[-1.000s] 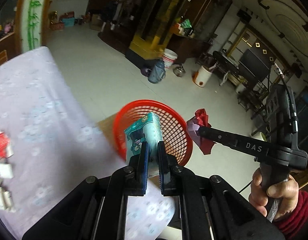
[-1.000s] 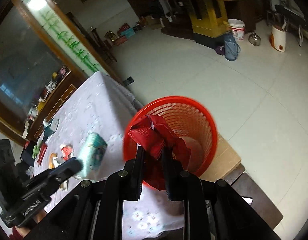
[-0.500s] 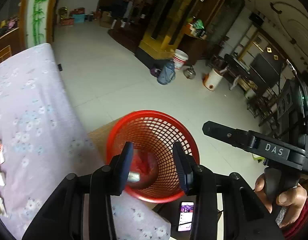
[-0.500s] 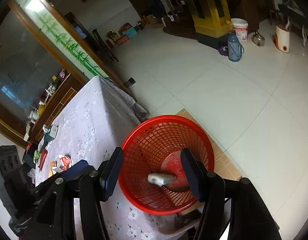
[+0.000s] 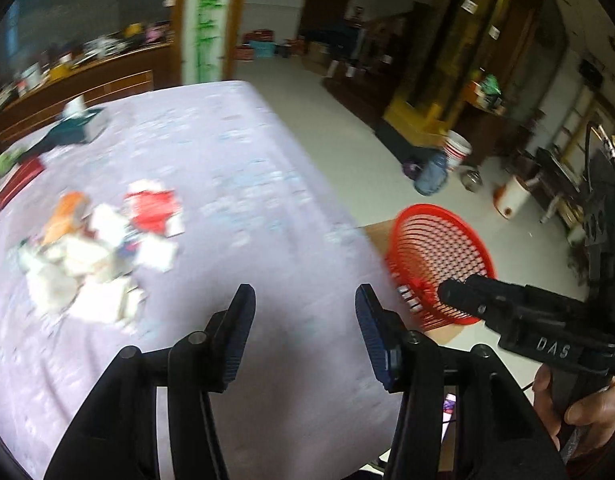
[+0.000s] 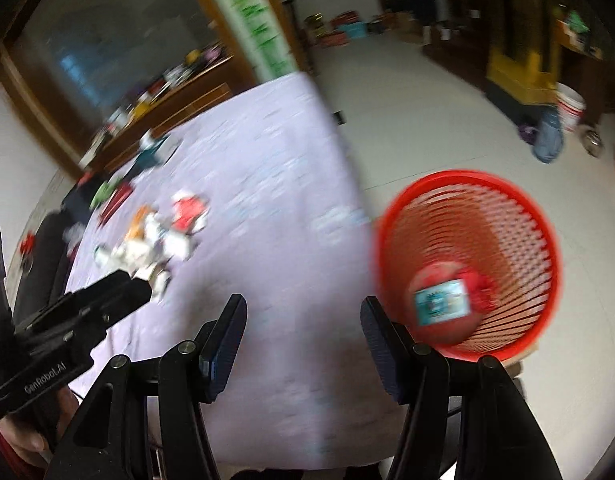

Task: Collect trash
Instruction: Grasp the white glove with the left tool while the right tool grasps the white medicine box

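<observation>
A red mesh basket [image 6: 507, 216] [image 5: 411, 220] stands off the table's right edge. On its bottom lie a teal carton [image 6: 441, 302] and a red wrapper [image 6: 481, 284]. A blurred heap of white, red and orange trash [image 5: 95, 252] [image 6: 155, 240] lies on the lilac flowered tablecloth [image 5: 235, 184] [image 6: 259, 184]. My left gripper [image 5: 301, 332] is open and empty above the cloth, right of the heap. My right gripper [image 6: 301, 340] is open and empty over the table's near edge, left of the basket. Each gripper also shows in the other's view, held by a hand.
A teal tissue box [image 5: 81, 124] and a dark red booklet [image 5: 21, 176] lie at the table's far end. On the floor beyond stand a white bucket [image 5: 457, 154], a blue jug [image 5: 429, 176] and a yellow cabinet [image 5: 419, 116]. A wooden sideboard [image 5: 87, 88] is behind.
A second ago both grippers held trash over the basket; both opened and dropped it in. Since then both have swung left from the basket towards the heap on the table.
</observation>
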Action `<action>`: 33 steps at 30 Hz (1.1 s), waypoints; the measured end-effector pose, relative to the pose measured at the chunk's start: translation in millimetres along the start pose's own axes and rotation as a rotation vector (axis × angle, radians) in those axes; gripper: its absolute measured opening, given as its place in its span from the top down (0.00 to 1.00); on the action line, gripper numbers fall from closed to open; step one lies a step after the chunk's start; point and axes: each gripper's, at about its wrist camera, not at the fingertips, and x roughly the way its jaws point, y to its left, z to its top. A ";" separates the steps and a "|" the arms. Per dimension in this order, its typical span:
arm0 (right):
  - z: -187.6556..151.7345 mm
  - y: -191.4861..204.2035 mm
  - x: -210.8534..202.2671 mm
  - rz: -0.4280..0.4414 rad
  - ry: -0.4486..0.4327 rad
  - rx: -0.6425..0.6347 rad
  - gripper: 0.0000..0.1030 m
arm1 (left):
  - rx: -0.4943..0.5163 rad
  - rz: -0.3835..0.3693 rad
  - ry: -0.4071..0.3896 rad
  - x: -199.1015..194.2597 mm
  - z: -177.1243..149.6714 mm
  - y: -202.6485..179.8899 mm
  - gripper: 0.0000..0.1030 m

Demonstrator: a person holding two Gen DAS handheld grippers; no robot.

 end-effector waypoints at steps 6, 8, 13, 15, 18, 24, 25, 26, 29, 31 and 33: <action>-18.8 67.7 25.6 0.050 0.058 -0.054 0.39 | -0.101 0.035 -0.001 -32.1 -31.1 75.5 0.51; -22.3 87.9 31.1 0.057 0.063 -0.070 0.38 | -0.139 0.049 0.006 -39.5 -40.0 102.0 0.51; -30.0 134.8 44.7 0.070 0.076 -0.109 0.39 | -0.233 0.102 0.018 -58.8 -54.8 169.6 0.51; -31.3 144.1 47.5 0.068 0.080 -0.112 0.38 | -0.261 0.134 0.015 -62.7 -57.9 196.2 0.50; -34.4 154.0 49.9 0.058 0.078 -0.114 0.38 | -0.319 0.145 0.023 -60.3 -53.3 235.8 0.49; -38.1 155.5 47.0 0.021 0.080 -0.098 0.38 | -0.360 0.139 0.023 -37.6 -25.8 271.4 0.45; -38.5 154.5 45.0 0.011 0.076 -0.095 0.38 | -0.364 0.128 0.021 -31.9 -21.0 274.0 0.44; -38.4 154.1 43.5 0.004 0.073 -0.096 0.38 | -0.367 0.115 0.027 -22.3 -15.3 277.4 0.43; -39.3 150.8 37.6 -0.026 0.062 -0.092 0.38 | -0.369 0.123 0.050 2.7 -3.5 280.5 0.43; -39.7 147.8 34.0 -0.043 0.059 -0.089 0.38 | -0.371 0.140 0.070 17.3 -0.7 282.5 0.43; -40.6 145.2 31.3 -0.056 0.057 -0.089 0.38 | -0.366 0.137 0.078 28.8 0.1 283.9 0.50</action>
